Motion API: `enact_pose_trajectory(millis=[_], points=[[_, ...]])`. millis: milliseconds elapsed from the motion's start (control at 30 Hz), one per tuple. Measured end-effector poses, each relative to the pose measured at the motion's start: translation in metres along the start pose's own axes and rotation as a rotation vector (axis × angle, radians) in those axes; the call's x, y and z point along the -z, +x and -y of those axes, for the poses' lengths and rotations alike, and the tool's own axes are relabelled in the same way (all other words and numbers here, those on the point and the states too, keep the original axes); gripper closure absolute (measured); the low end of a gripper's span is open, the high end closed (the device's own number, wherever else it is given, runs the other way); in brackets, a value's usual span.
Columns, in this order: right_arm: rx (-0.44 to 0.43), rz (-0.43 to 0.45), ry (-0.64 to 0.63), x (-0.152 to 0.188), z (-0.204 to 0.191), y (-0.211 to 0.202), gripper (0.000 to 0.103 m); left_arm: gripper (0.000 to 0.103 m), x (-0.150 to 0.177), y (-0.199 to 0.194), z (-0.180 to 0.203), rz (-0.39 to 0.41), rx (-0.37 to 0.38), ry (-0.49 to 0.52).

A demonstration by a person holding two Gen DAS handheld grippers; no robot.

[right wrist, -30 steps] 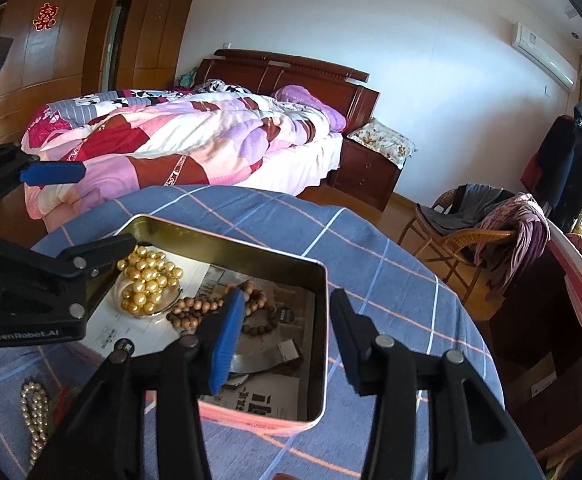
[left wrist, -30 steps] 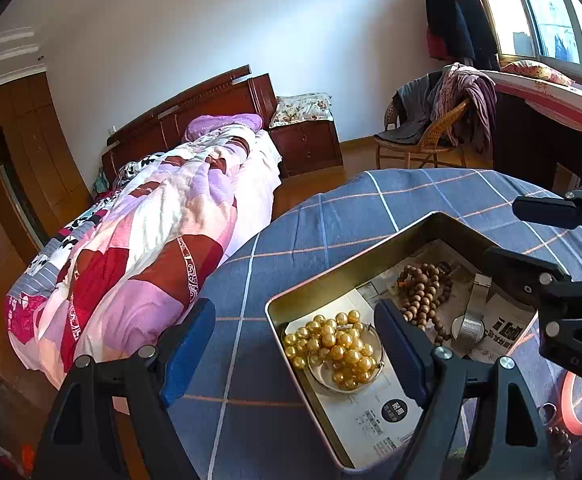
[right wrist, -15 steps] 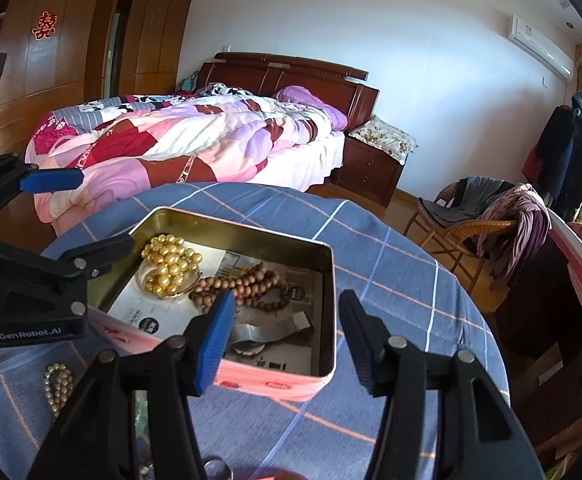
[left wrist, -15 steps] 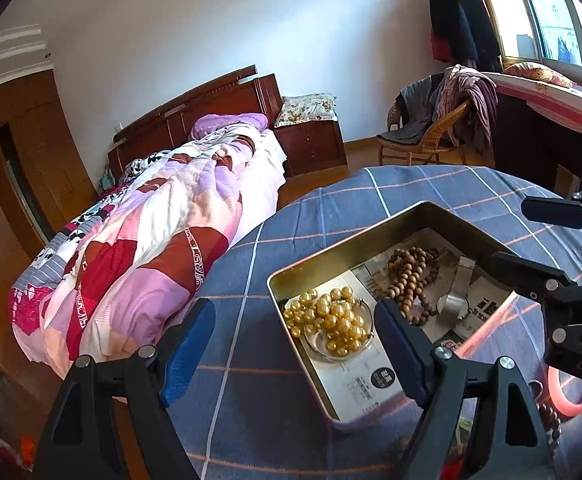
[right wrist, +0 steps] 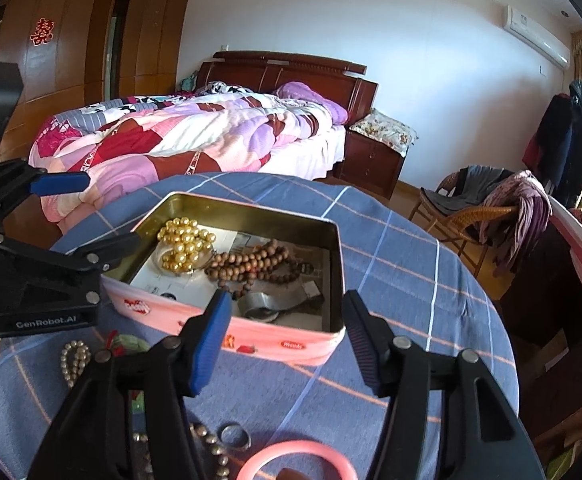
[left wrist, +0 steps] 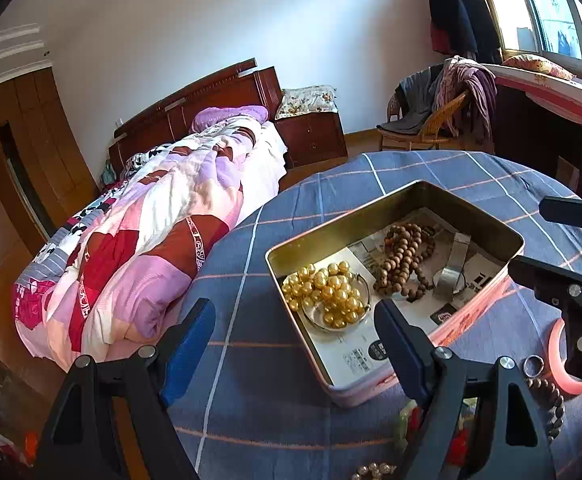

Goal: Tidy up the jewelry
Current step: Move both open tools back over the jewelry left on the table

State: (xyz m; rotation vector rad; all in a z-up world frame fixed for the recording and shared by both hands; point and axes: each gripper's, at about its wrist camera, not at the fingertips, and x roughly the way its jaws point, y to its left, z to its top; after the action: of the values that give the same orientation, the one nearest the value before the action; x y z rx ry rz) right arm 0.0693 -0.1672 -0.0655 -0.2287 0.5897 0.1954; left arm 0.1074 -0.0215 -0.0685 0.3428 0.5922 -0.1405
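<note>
Both tools, left tool [left wrist: 291, 336] and right tool [right wrist: 285, 332], hang released and empty near the tin [right wrist: 333, 248]. The pink bangle [right wrist: 297, 460] on the worktop [right wrist: 403, 264] looks stiff, light and smooth; best pinched across its rim.

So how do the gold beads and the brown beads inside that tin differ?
The gold beads are shiny, smooth and larger; the brown beads are matte, wood-coloured and smaller. The gold beads sit heaped on a small clear dish, while the brown beads lie straight on the printed paper lining, next to a silver band. Both are bunched strands inside the same tin, and neither claw touches them.
</note>
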Motion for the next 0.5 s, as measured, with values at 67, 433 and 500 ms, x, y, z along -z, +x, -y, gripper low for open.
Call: enact_pose_trajectory(millis=[67, 433, 500], points=[[0.0, -0.005, 0.005, 0.004, 0.001, -0.001, 0.043, 0.021, 0.002, 0.0, 0.001, -0.003, -0.004, 0.002], [0.015, -0.03, 0.039, 0.024, 0.009, -0.014, 0.043, 0.021, 0.028, -0.008, -0.004, -0.042, -0.03, -0.006], [0.018, -0.038, 0.044, 0.031, 0.011, -0.019, 0.043, 0.021, 0.039, -0.011, -0.007, -0.062, -0.026, -0.012]])
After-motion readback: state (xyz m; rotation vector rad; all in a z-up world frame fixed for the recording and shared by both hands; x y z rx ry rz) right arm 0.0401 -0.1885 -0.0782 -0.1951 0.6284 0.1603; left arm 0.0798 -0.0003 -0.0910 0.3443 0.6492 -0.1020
